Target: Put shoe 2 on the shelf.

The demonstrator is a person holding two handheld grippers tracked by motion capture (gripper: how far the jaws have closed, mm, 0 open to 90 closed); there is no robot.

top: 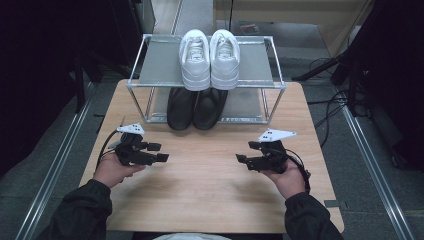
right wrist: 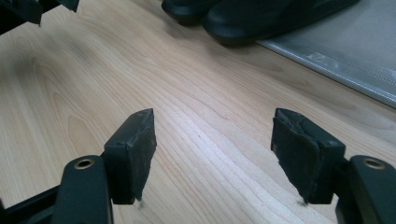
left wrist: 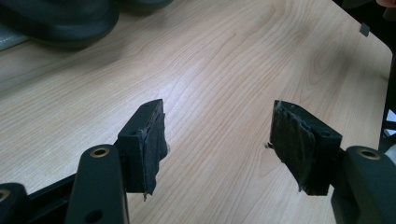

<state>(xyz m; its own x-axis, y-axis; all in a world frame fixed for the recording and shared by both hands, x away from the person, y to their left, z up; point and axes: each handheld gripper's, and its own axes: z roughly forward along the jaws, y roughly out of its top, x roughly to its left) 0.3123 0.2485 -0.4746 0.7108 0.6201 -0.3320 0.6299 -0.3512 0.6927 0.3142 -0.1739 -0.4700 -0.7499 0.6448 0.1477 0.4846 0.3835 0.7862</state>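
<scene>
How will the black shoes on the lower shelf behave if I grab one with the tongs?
The black shoes look smooth and glossy, so probably slippery. Their uppers likely flex when pinched, the soles staying stiff. Flat-soled, they should slide rather than tip or roll.

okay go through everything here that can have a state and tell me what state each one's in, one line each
left gripper: open, empty, over bare table.
right gripper: open, empty, over bare table.
white sneakers: paired, upright on the rack's top shelf.
black shoes: paired, on the lower shelf, toes jutting out over the table.
shoe rack: standing at the table's far edge.
</scene>
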